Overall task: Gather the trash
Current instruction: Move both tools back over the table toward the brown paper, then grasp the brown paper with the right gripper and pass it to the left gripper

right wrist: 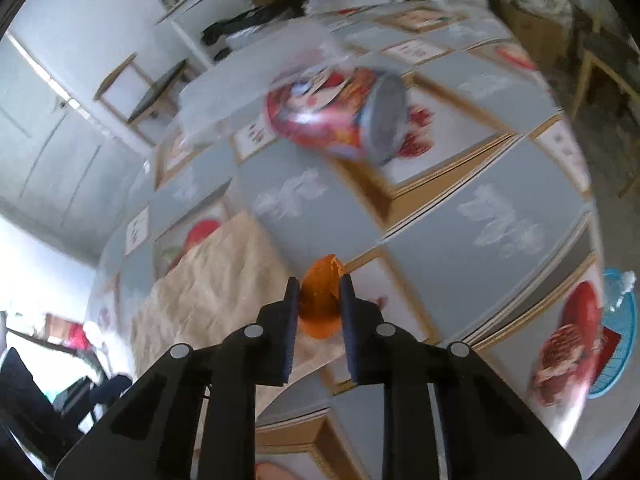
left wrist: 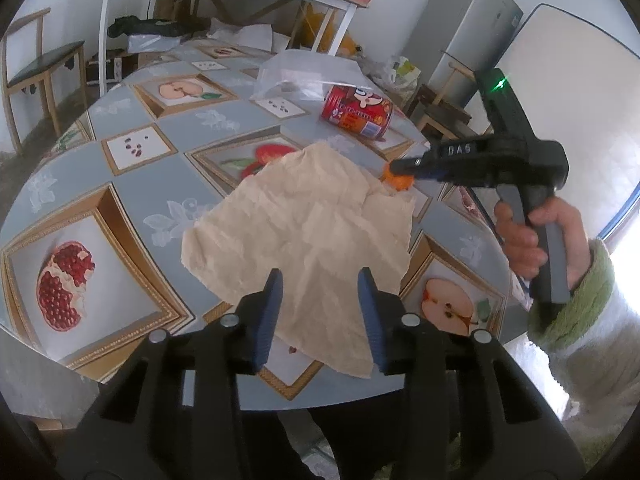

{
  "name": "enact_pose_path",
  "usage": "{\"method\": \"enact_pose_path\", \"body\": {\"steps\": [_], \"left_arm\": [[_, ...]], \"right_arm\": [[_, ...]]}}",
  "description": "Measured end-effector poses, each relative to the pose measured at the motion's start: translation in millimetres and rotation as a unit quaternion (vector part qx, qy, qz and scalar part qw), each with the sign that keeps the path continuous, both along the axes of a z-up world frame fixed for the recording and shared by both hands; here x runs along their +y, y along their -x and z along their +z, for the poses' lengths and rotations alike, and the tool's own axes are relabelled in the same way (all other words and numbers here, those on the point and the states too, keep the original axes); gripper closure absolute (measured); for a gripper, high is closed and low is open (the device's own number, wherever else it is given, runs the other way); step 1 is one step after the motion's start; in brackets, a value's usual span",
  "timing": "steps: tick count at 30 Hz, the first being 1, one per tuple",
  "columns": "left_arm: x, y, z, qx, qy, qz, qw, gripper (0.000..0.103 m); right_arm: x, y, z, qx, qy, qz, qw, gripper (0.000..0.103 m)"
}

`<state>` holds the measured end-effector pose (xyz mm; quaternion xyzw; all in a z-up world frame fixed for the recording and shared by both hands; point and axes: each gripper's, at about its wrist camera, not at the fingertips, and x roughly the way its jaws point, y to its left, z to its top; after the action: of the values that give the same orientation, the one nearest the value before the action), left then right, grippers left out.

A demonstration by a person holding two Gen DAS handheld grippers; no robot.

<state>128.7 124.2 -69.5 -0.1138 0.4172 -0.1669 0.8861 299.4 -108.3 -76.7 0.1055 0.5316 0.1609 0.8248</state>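
Our right gripper (right wrist: pixel 319 304) pinches an orange peel (right wrist: pixel 320 300) just off the table (left wrist: pixel 132 184), beside the crumpled paper (left wrist: pixel 308 232). Our left gripper (left wrist: pixel 320 284) hangs over the paper's near edge, jaws apart, gripping nothing. The thin, curled peel could slip or tear if the pinch loosens. The left pads may skid on the flat sheet. The red can (left wrist: pixel 357 109) lies farther back, blurred in the right view. No bin shows.

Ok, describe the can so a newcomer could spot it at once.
Start at the round table with its fruit-print cloth. Past the far edge of the crumpled beige paper, next to a clear plastic container, is the red drink can. It alone is cylindrical, lying on its side.
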Motion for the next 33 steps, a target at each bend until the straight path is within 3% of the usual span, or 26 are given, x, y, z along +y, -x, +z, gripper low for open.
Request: {"method": "enact_pose_path", "body": {"steps": [5,8,10,13,18,21,26,31,33], "left_arm": [[3,1,-3,0.010,0.007,0.001,0.9999,0.067],[3,1,-4,0.012,0.005,0.001,0.9999,0.067],[2,1,-5,0.015,0.000,0.001,0.9999,0.067],[1,2,-8,0.020,-0.003,-0.001,0.9998,0.067],[-2,4,-11,0.028,-0.012,-0.001,0.9995,0.067],[-1,5,-12,0.029,-0.013,0.001,0.9995,0.067],[0,9,-13,0.020,-0.012,0.002,0.9997,0.067],[3,11,-14,0.009,0.001,0.001,1.0000,0.067],[3,11,-15,0.005,0.004,0.000,1.0000,0.067]], "right_arm": [[-7,-3,5,-0.027,0.060,-0.021,0.998,0.084],[-13,7,23,-0.058,0.058,-0.029,0.996,0.081],[-8,14,36,-0.089,0.045,-0.024,0.995,0.072],[10,28,50,-0.112,0.046,0.017,0.992,0.069],[39,30,24,-0.026,-0.006,0.086,0.996,0.069],[44,29,6,0.007,0.006,0.079,0.997,0.069],[37,29,-5,0.042,-0.044,0.065,0.996,0.069],[46,38,-12,0.090,-0.119,0.094,0.984,0.069],[51,42,-18,0.123,-0.161,0.105,0.974,0.069]]}}
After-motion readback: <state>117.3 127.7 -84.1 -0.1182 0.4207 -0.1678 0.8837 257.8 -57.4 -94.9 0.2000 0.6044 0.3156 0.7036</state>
